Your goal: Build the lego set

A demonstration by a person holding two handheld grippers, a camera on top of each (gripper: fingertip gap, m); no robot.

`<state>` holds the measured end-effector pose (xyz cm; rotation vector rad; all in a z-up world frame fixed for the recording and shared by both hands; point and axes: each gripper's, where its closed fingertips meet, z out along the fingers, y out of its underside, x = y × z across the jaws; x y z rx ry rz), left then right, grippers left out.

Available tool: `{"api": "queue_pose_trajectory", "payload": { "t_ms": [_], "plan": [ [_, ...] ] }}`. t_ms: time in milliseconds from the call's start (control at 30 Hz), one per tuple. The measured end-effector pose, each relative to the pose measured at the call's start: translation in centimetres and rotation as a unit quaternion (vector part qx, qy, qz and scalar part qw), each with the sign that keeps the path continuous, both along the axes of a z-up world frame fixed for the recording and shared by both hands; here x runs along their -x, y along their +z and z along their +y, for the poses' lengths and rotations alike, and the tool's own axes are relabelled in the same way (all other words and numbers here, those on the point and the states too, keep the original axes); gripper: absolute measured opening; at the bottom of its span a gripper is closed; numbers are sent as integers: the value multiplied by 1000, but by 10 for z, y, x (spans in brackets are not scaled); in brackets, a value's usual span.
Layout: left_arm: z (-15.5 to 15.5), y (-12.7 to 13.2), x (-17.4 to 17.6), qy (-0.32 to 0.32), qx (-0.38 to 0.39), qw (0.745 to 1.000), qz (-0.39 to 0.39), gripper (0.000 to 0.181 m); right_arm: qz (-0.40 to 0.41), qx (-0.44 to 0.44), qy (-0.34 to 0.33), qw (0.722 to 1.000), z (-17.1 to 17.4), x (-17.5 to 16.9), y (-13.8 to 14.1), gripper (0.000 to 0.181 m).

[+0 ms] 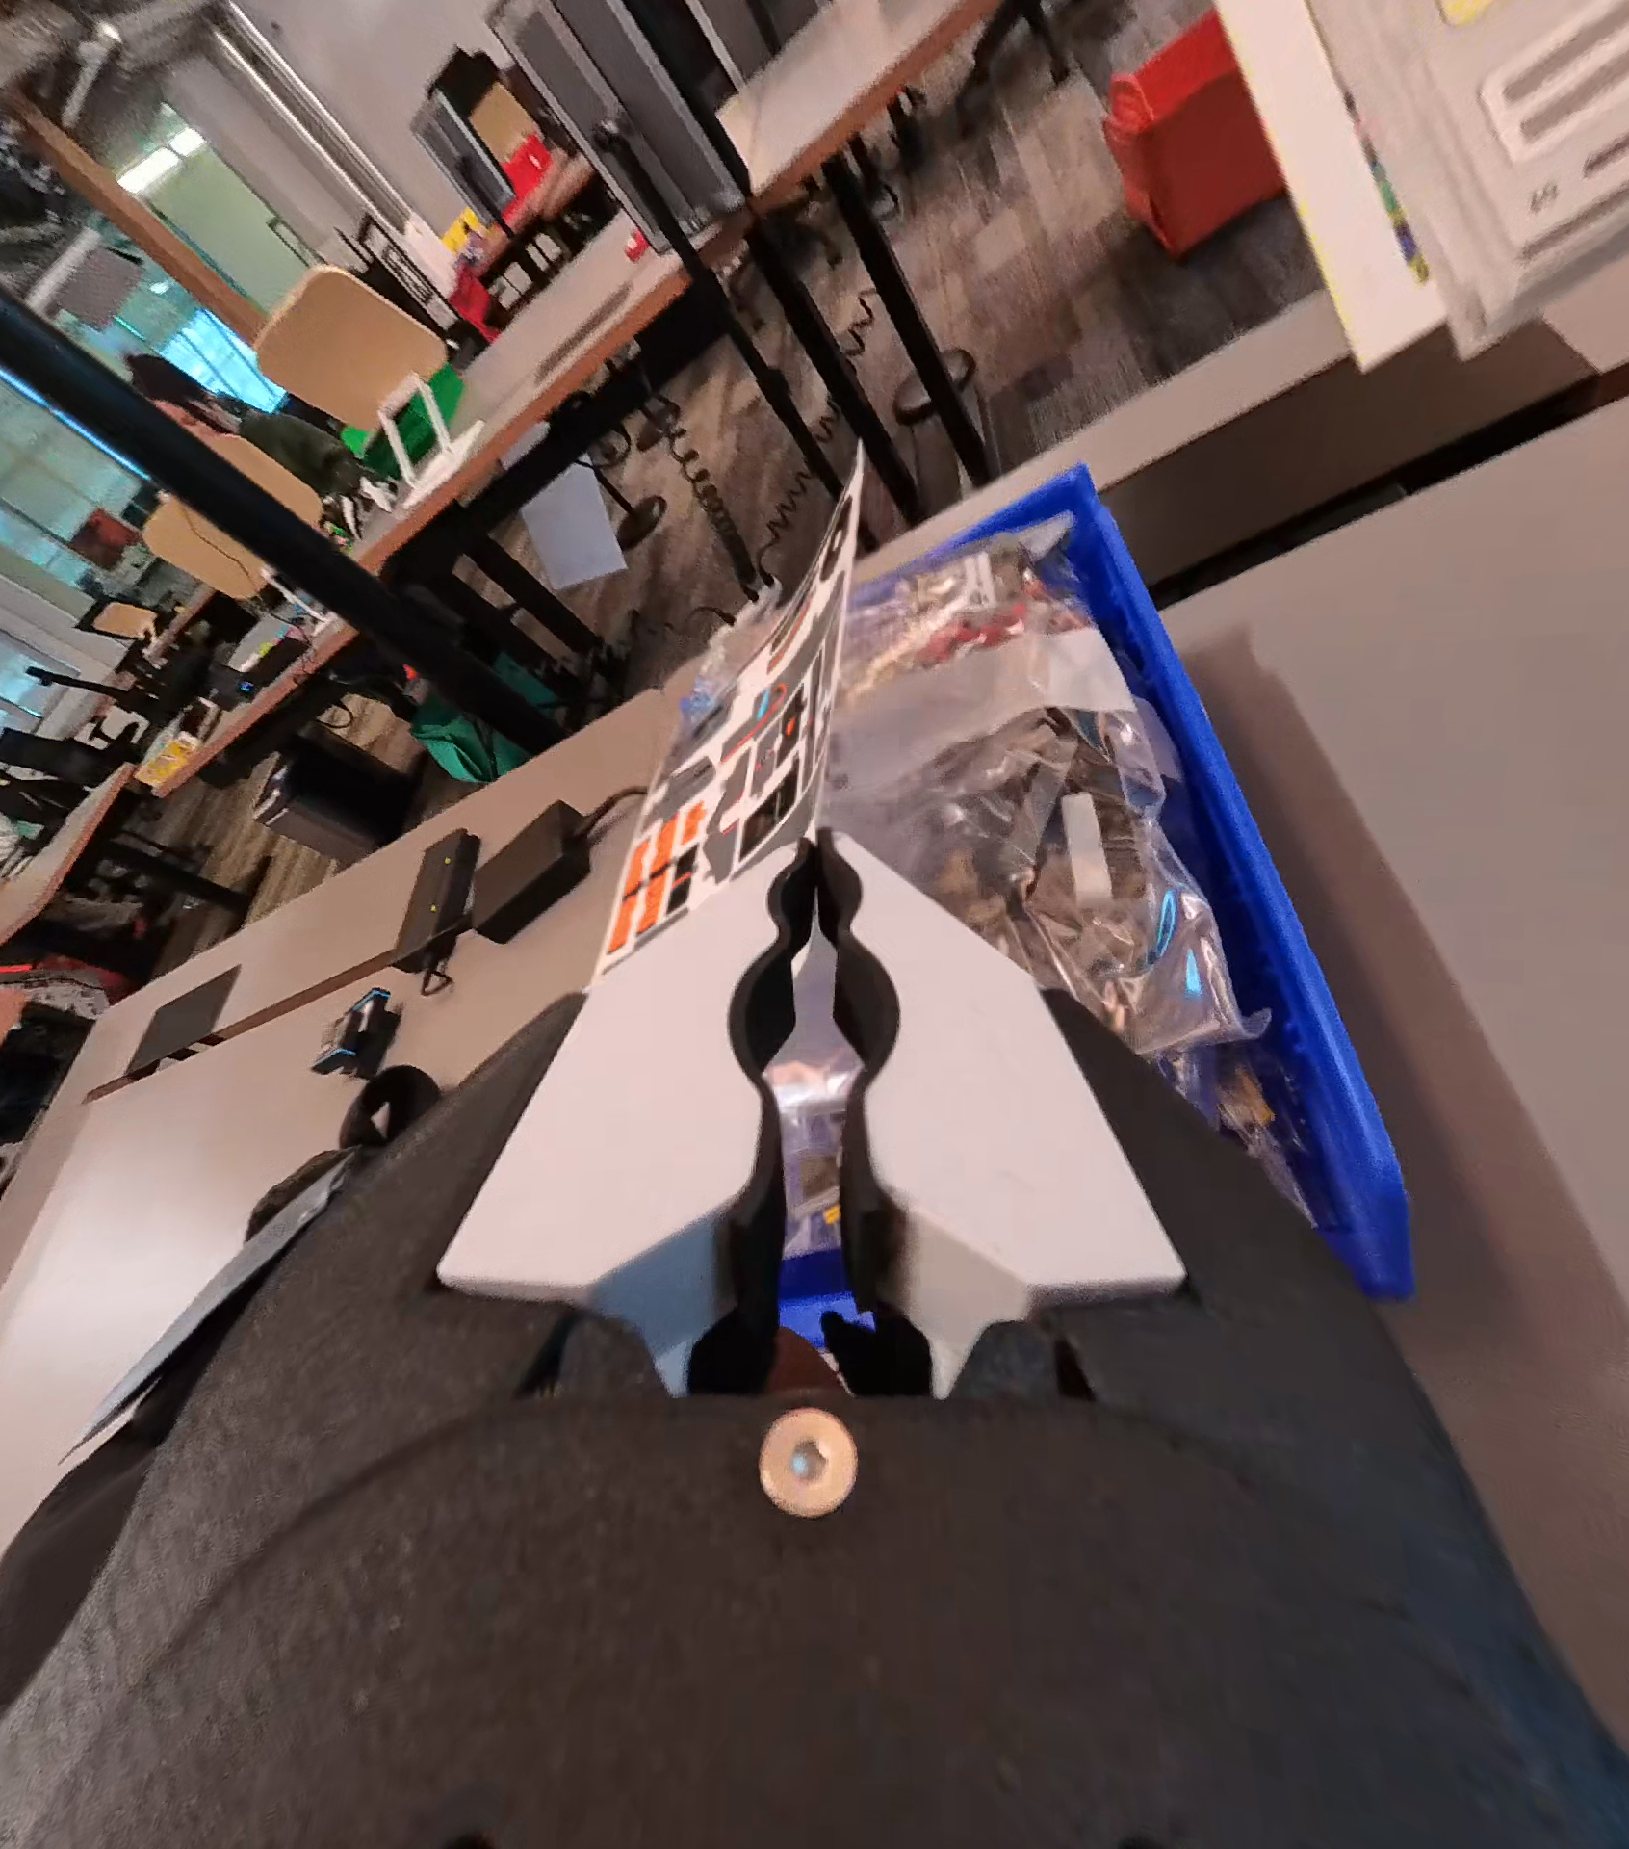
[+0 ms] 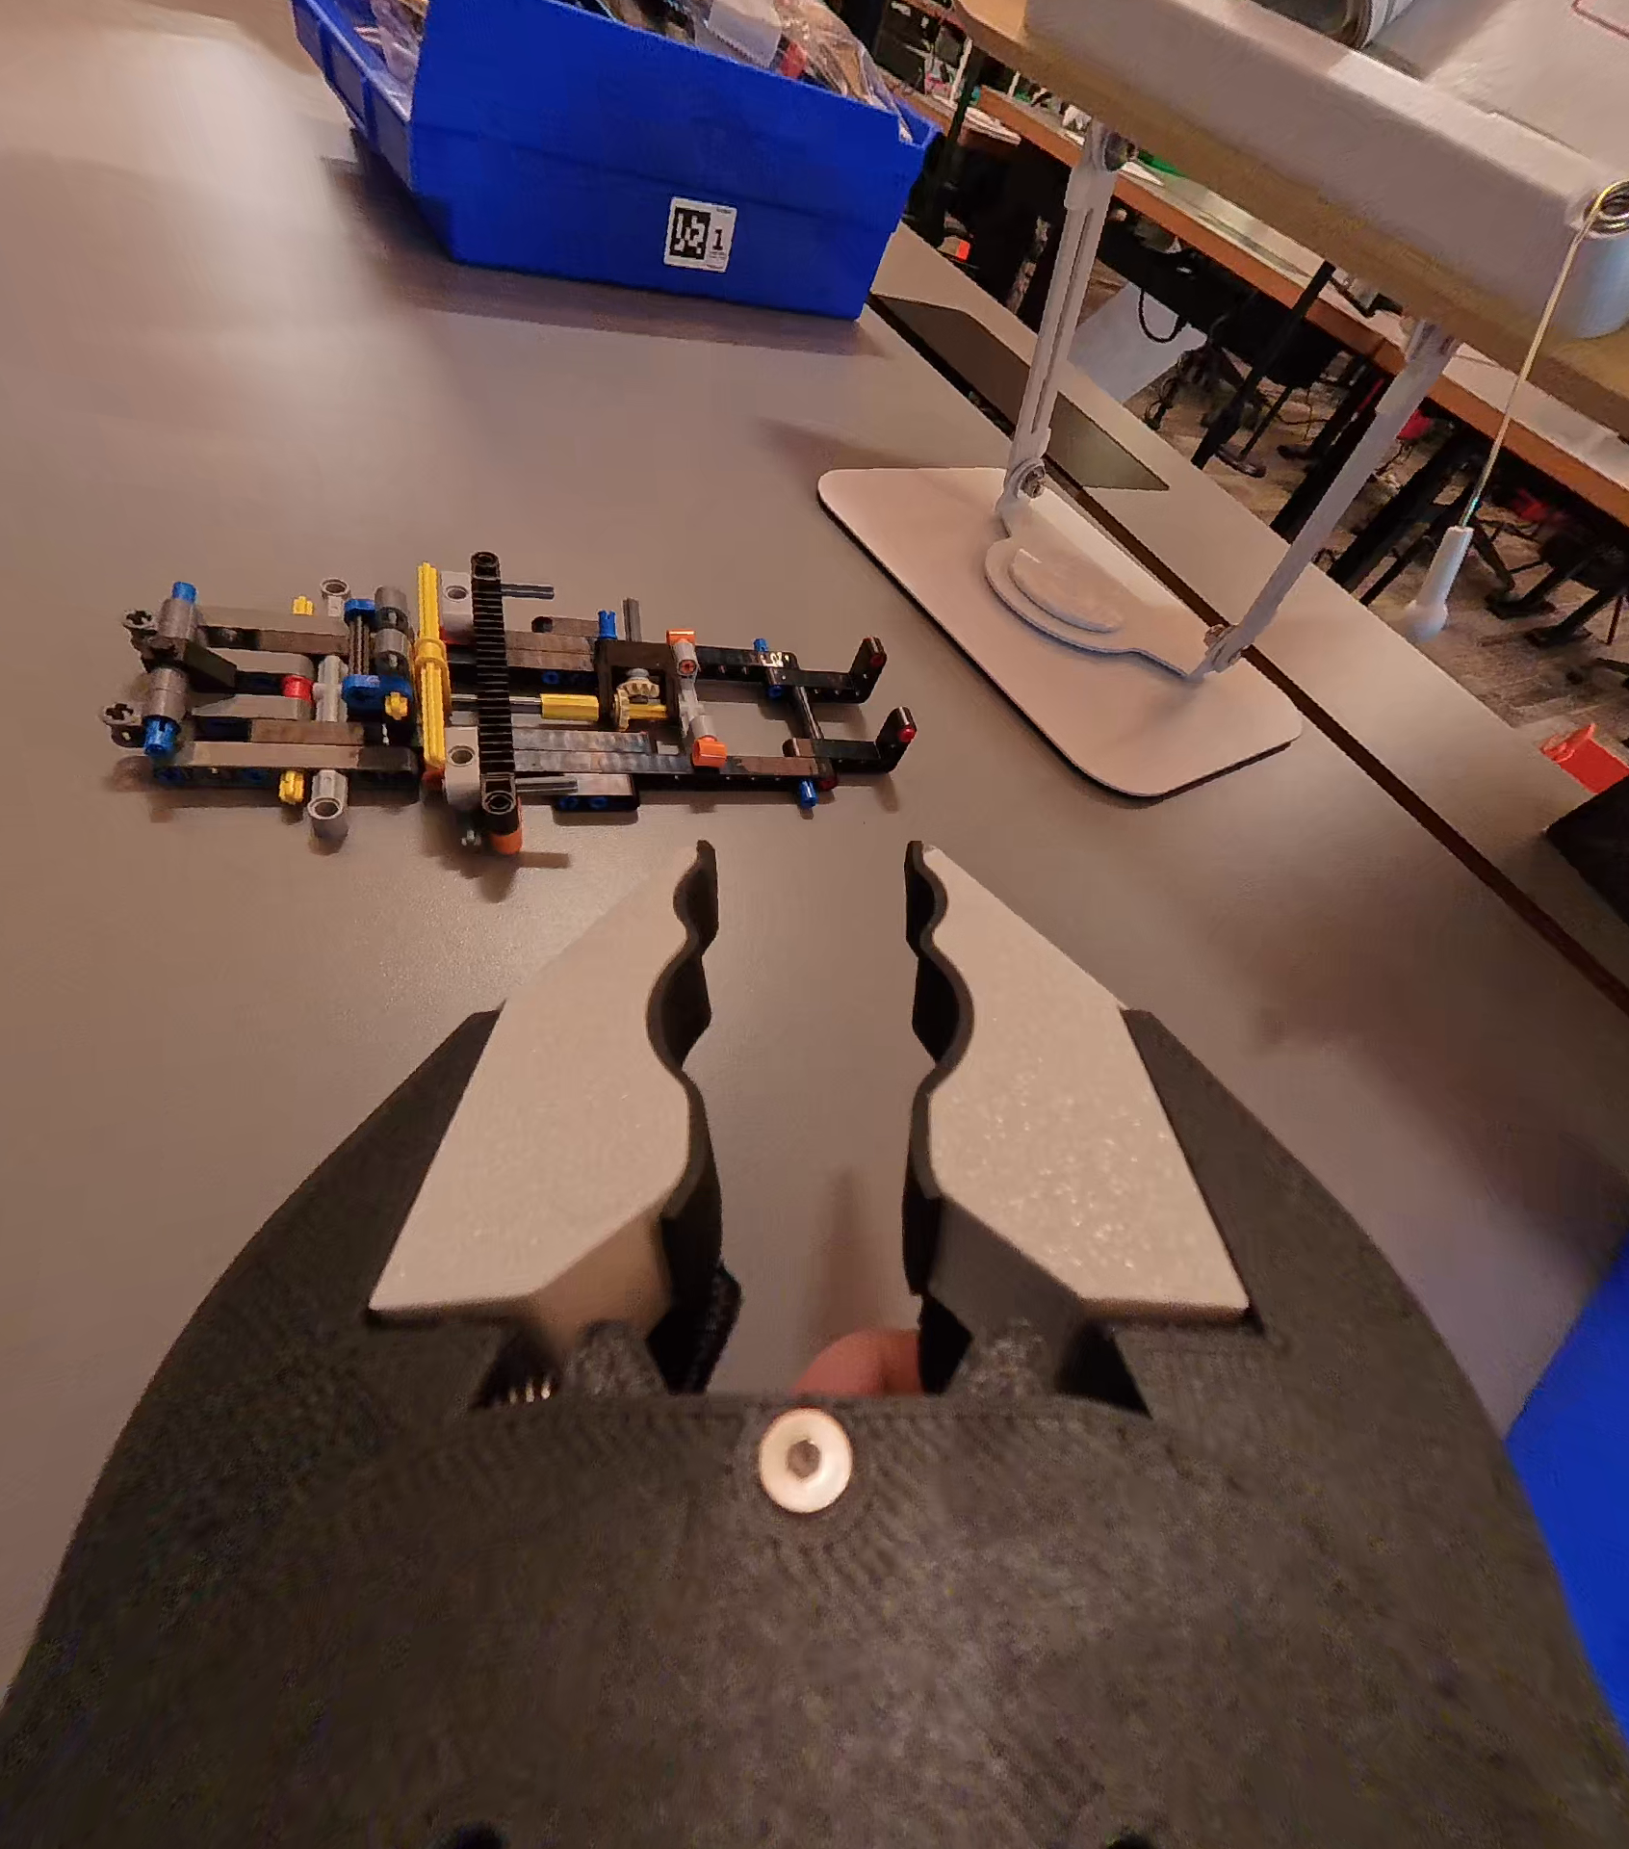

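My left gripper (image 1: 816, 850) is shut on the lower edge of a sticker sheet (image 1: 750, 740) with black, orange and grey shapes, and holds it upright above a blue bin (image 1: 1291, 981) full of clear bags of lego parts (image 1: 1021, 820). In the right wrist view, a half-built lego frame (image 2: 500, 700) of black, grey, yellow and blue beams lies flat on the grey table (image 2: 190, 1051). My right gripper (image 2: 810, 870) is open and empty, hovering just in front of the frame's right end.
The blue bin (image 2: 630, 170) stands at the table's far side. A white stand (image 2: 1071, 620) holds a raised white board to the right. Black power bricks (image 1: 500, 880) and small parts lie on the table to the left of my left gripper. One gripper's finger ends stand about 55 cm off the other's.
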<state>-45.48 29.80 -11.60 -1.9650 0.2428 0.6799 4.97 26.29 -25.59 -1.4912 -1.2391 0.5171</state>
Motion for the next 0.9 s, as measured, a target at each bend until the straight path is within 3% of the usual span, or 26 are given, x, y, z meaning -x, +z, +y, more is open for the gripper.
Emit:
{"api": "queue_pose_trajectory", "payload": {
  "t_ms": [133,300,533,667,833,900],
  "plan": [
    [-22,29,4,17,-45,999,9,0,-2,-1,2,1000,-1,0,0,35],
    [-78,62,37,74,-99,992,24,0,-1,-2,1,1000,-1,-1,0,34],
    [-152,50,101,159,-88,980,84,0,-8,-4,-2,1000,0,0,-2,34],
    [-172,13,119,169,-38,979,111,0,-16,-8,-6,1000,0,0,-4,34],
    [-187,-75,120,137,37,985,99,0,-25,-12,-7,1000,1,1,-7,34],
    [-187,-111,111,85,68,989,99,0,-30,-13,-6,999,0,2,-8,34]
  ]
}}
